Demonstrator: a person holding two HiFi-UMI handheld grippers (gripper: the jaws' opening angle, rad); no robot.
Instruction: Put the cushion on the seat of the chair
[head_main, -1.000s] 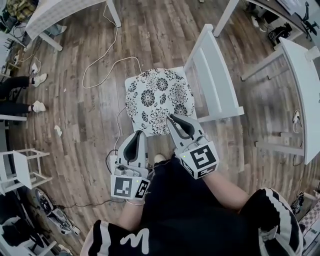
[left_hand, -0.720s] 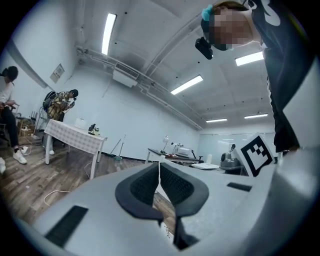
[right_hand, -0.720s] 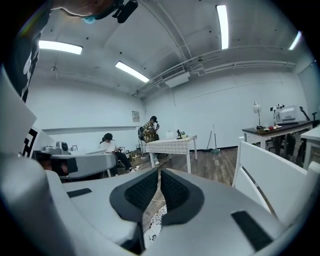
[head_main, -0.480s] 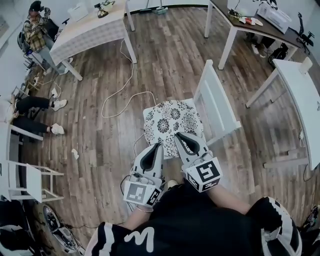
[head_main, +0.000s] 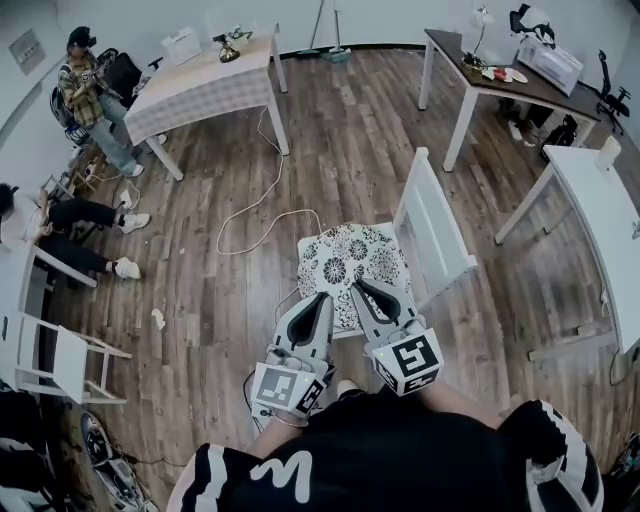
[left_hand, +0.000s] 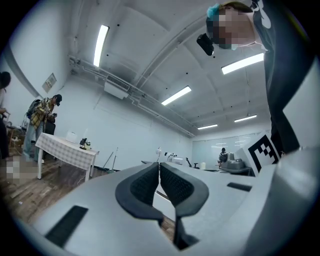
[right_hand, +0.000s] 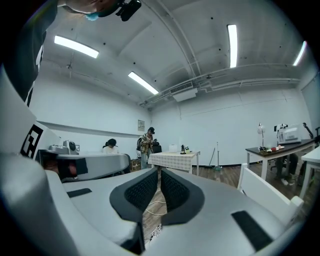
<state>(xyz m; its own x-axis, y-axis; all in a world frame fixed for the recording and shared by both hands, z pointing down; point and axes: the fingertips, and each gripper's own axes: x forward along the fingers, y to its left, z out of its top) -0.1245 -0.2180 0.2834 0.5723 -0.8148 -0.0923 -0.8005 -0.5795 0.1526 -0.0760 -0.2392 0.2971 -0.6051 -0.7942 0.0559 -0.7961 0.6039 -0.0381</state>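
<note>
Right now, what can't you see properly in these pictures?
- Chair seat: head view, mostly covered by the flowery cushion.
- Cushion's near edge: head view, behind the left gripper and right gripper.
- Cushion in the right gripper view: only a sliver under the jaws; gripper body blocks the rest.
- Small things on the dark table: head view, too small to name.

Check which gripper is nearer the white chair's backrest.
Right. In the head view the right gripper hangs over the cushion's near edge, on the backrest side; the left gripper is beside it, farther from the backrest.
</note>
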